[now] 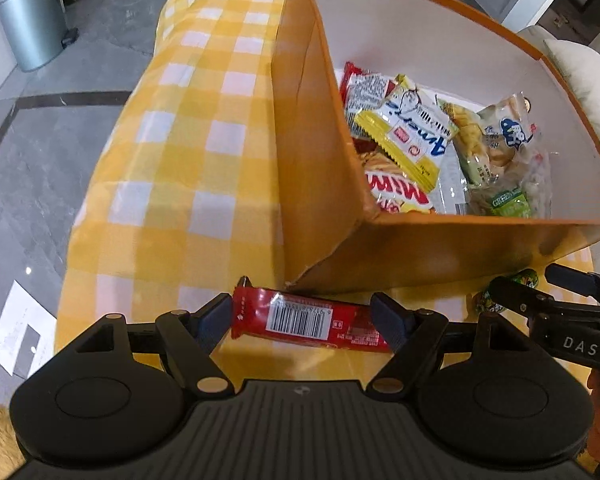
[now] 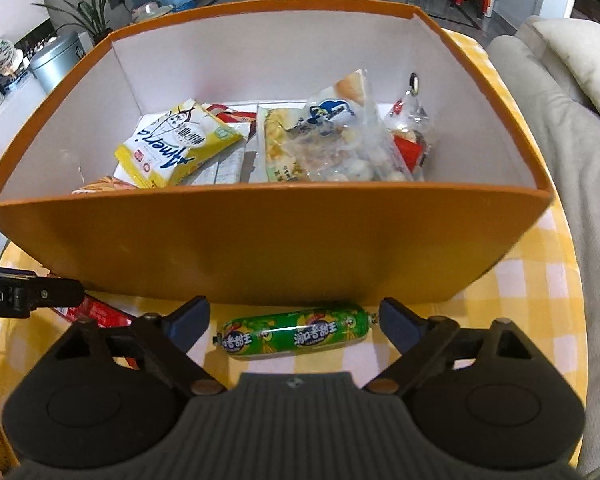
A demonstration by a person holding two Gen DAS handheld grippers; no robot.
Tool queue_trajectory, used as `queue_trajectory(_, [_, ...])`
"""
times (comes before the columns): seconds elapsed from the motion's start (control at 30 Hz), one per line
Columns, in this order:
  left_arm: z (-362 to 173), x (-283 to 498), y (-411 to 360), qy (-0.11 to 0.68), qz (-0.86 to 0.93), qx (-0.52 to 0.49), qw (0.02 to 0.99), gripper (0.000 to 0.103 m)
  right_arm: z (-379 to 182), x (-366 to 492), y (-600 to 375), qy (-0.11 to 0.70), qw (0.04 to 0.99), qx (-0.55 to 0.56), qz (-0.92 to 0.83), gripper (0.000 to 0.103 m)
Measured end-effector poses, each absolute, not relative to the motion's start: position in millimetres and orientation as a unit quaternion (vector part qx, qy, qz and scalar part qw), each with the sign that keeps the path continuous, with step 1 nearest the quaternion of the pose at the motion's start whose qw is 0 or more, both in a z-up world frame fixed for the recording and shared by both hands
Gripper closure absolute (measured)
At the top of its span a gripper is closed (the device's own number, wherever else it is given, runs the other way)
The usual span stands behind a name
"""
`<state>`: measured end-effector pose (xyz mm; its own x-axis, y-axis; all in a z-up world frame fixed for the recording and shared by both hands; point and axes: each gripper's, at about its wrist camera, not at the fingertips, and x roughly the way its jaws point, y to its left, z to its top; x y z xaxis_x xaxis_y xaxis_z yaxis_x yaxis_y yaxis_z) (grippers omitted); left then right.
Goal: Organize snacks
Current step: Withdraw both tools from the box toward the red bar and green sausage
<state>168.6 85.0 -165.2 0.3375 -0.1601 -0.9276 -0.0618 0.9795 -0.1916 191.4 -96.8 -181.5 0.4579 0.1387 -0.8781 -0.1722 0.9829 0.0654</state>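
An orange cardboard box with white inner walls stands on the yellow-checked tablecloth and holds several snack packets, among them a yellow packet and clear bags. A red snack bar lies on the cloth in front of the box's corner, between the fingers of my open left gripper. A green sausage stick lies in front of the box, between the fingers of my open right gripper. Neither snack is pinched. The red bar's end also shows in the right wrist view.
The round table's edge drops to a grey floor on the left, where a metal bin stands. A grey sofa with a cushion is at the right. The right gripper's fingers reach into the left wrist view.
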Motion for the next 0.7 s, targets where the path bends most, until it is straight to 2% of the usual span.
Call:
queue_trajectory(0.13, [-167.5, 165.6, 81.2, 0.578, -0.038, -0.098, 0.809, 0.017, -184.2, 188.2, -96.9, 0.514, 0.852, -0.024, 0.093, 0.029])
queue_trajectory(0.23, [-168.1, 161.2, 76.6, 0.585, -0.049, -0.101, 0.804, 0.019, -182.7, 180.0, -102.0, 0.507, 0.856, -0.027, 0.102, 0.034])
queue_trajectory(0.33, [-168.6, 154.8, 69.7, 0.592, -0.059, -0.105, 0.797, 0.02, -181.1, 172.6, -109.2, 0.509, 0.853, -0.012, 0.116, 0.046])
queue_trajectory(0.7, [-170.5, 126.3, 13.8, 0.62, -0.149, -0.072, 0.767, 0.021, -188.9, 133.0, -129.0, 0.535, 0.836, -0.027, 0.116, 0.047])
